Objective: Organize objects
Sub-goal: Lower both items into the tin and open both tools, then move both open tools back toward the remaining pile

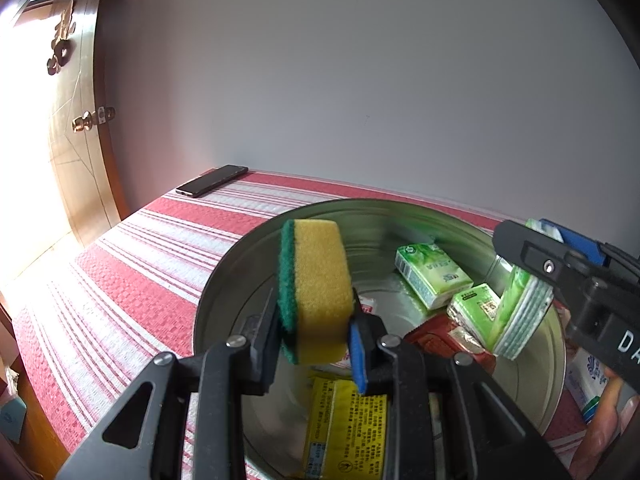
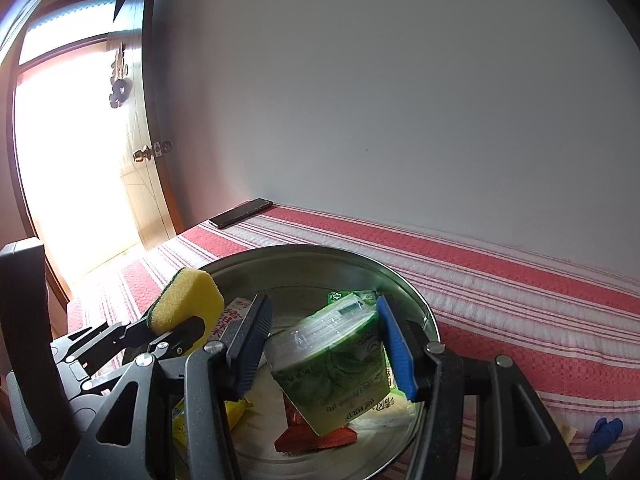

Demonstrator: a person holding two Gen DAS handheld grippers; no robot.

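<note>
A round metal basin (image 1: 224, 280) sits on a red and white striped cloth (image 1: 132, 264); it also shows in the right wrist view (image 2: 416, 300). My left gripper (image 1: 316, 340) is shut on a yellow sponge with a green scrub side (image 1: 320, 280), held over the basin's near left rim; the sponge also shows in the right wrist view (image 2: 188, 300). My right gripper (image 2: 324, 340) is shut on a green tissue pack (image 2: 336, 360), held tilted over the basin; the pack also shows in the left wrist view (image 1: 520, 312).
Inside the basin lie two more green tissue packs (image 1: 432, 272), a yellow packet (image 1: 344, 428) and a red packet (image 2: 316, 436). A dark phone (image 1: 212, 180) lies at the far left corner by the wall. A wooden door (image 1: 76, 120) stands left. A blue object (image 2: 604, 434) lies right.
</note>
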